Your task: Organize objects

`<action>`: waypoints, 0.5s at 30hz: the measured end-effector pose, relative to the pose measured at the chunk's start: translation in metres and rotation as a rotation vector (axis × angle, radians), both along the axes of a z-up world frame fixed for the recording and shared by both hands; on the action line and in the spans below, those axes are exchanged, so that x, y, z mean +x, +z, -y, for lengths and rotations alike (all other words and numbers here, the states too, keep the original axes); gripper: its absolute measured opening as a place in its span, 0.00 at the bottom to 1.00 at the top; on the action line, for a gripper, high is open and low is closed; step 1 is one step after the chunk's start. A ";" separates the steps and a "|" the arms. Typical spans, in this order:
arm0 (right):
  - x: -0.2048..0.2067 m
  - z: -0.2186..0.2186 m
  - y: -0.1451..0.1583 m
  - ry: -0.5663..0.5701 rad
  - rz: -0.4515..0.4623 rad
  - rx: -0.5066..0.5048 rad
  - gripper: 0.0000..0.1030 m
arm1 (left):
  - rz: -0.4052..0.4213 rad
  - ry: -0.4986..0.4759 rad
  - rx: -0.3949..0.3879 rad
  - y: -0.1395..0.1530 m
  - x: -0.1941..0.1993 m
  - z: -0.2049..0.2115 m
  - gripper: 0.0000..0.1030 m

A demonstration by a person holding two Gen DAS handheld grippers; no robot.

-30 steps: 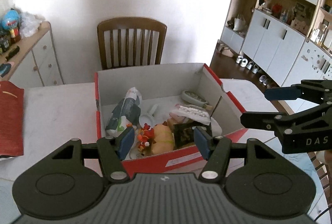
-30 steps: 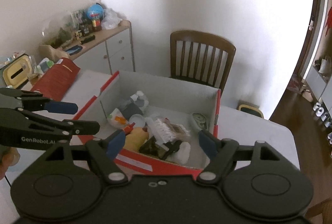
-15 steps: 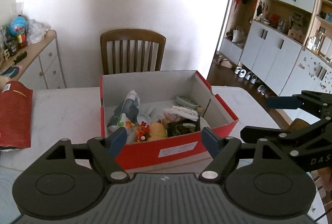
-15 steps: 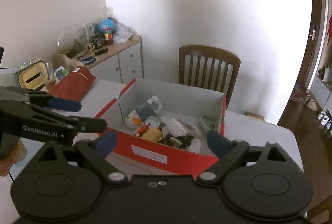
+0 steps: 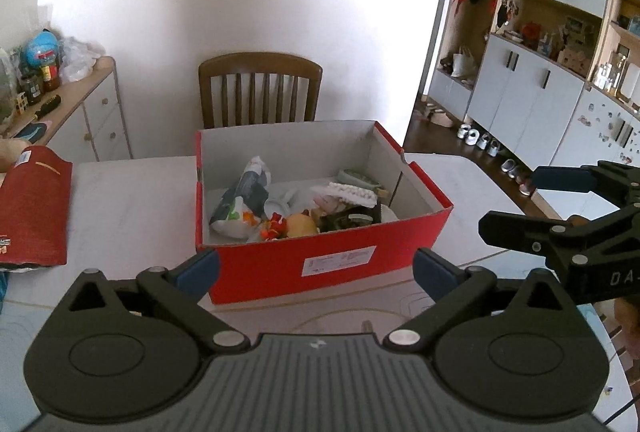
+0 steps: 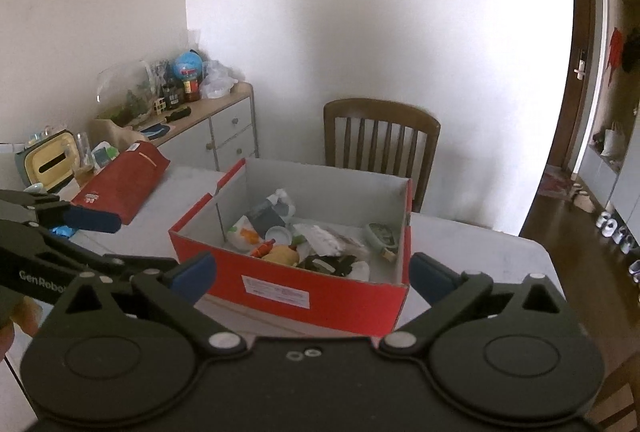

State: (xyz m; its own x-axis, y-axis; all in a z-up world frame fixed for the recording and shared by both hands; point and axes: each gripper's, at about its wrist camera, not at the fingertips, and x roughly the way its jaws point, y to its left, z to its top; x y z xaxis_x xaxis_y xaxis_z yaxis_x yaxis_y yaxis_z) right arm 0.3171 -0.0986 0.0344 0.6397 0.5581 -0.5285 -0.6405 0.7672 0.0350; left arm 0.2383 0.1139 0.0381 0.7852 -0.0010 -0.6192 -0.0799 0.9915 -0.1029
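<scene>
A red shoe box [image 5: 360,232] stands open on the white table [image 5: 132,207]. Inside it lie a crumpled grey pouch [image 5: 244,191], a white cup [image 5: 278,207], a yellow toy [image 5: 300,226], a white ridged piece [image 5: 350,191] and a small oval dish [image 6: 382,234]. My left gripper [image 5: 316,268] hangs in front of the box's near wall, its jaws opening wide, nothing between the pads. My right gripper [image 6: 312,272] faces the box [image 6: 352,296] from the right corner, its jaws also opening and holding nothing. Each shows in the other's view: right gripper [image 5: 510,201], left gripper [image 6: 140,242].
A red flat bag [image 5: 34,203] lies at the table's left. A wooden chair [image 5: 260,87] stands behind the box. A sideboard [image 6: 216,119] with bottles and a globe lines the left wall. White cabinets [image 5: 528,99] and shoes fill the right side.
Both grippers have drawn back from over the box to in front of it. Their jaws have spread from partly open to wide. The box's whole front wall now shows.
</scene>
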 end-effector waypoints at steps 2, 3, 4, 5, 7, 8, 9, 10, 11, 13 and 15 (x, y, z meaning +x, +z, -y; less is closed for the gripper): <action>-0.002 0.000 0.000 -0.002 -0.003 0.012 1.00 | 0.001 0.005 -0.004 0.000 -0.002 0.001 1.00; -0.004 0.000 -0.001 -0.006 -0.002 0.015 1.00 | 0.001 0.008 0.001 0.000 -0.004 0.002 1.00; -0.005 0.000 -0.001 -0.008 0.002 0.014 1.00 | 0.002 0.009 0.004 0.001 -0.005 0.003 1.00; -0.005 -0.001 -0.001 -0.010 0.005 0.014 1.00 | 0.005 0.008 0.002 0.001 -0.005 0.003 1.00; -0.008 0.000 -0.001 -0.009 0.009 0.015 1.00 | 0.005 0.010 0.002 0.001 -0.007 0.004 1.00; -0.008 0.000 -0.001 -0.007 0.010 0.014 1.00 | 0.005 0.010 0.006 0.002 -0.007 0.004 1.00; -0.009 -0.001 -0.002 -0.007 0.010 0.014 1.00 | 0.006 0.010 0.010 0.002 -0.007 0.004 1.00; -0.010 0.000 -0.002 -0.006 0.010 0.017 1.00 | 0.005 0.009 0.011 0.002 -0.007 0.005 1.00; -0.010 0.000 -0.001 -0.006 0.009 0.019 1.00 | 0.005 0.008 0.009 0.002 -0.008 0.005 1.00; -0.011 0.001 -0.002 -0.007 0.011 0.018 1.00 | 0.011 0.010 0.007 0.002 -0.009 0.005 1.00; -0.011 0.000 -0.002 -0.006 0.011 0.016 1.00 | 0.020 0.006 0.007 0.002 -0.009 0.005 1.00</action>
State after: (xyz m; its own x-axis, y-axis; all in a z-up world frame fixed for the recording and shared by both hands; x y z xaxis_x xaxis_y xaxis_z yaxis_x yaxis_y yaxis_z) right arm 0.3062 -0.0989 0.0328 0.6485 0.5628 -0.5124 -0.6366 0.7701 0.0402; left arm 0.2289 0.1091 0.0402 0.7976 0.0085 -0.6032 -0.0842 0.9917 -0.0973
